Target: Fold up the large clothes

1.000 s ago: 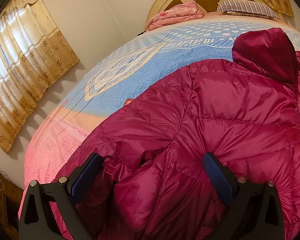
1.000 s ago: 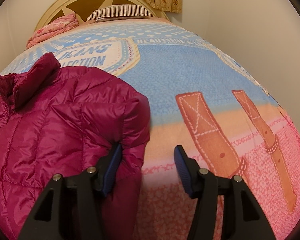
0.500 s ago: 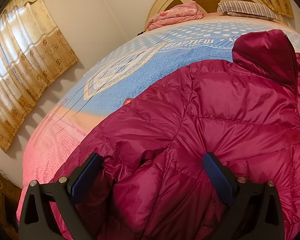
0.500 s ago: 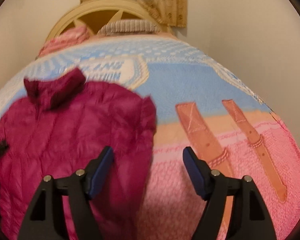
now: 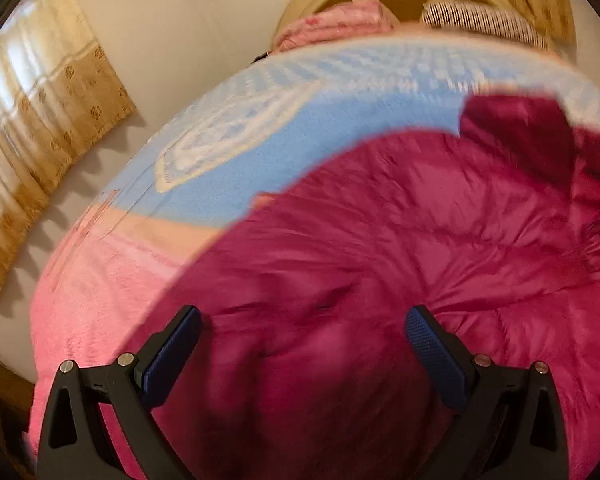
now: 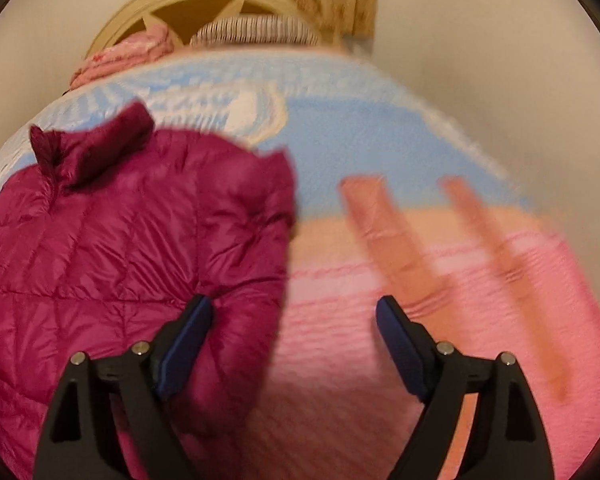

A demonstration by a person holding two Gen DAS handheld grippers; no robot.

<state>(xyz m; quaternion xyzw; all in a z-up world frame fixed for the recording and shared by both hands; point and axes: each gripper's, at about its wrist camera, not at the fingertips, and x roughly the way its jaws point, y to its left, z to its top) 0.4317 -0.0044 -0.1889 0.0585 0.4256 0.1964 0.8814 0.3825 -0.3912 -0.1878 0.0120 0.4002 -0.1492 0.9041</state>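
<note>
A magenta puffer jacket (image 5: pixel 400 232) lies spread on the bed, its collar (image 6: pixel 100 148) pointing toward the headboard. My left gripper (image 5: pixel 302 320) hovers over the jacket's lower left part with its jaws wide apart; fabric lies beneath them, not pinched. My right gripper (image 6: pixel 294 312) is at the jacket (image 6: pixel 140 232)'s right edge. Its jaws are opening, and the left fingertip (image 6: pixel 198 316) stands over the folded edge while the other is above bare blanket. Nothing is pressed between the pads. Both views are motion-blurred.
The bed wears a blue, peach and pink blanket (image 6: pixel 380 140) that continues right of the jacket. At its head are a cream headboard (image 6: pixel 204 4), a striped pillow (image 6: pixel 256 28) and folded pink bedding (image 6: pixel 128 56). A gold curtain (image 5: pixel 40 120) hangs at the left wall.
The right gripper's jaws have widened and it has drawn back and up from the jacket's edge. The left gripper has lifted, so the jacket sits lower in its view.
</note>
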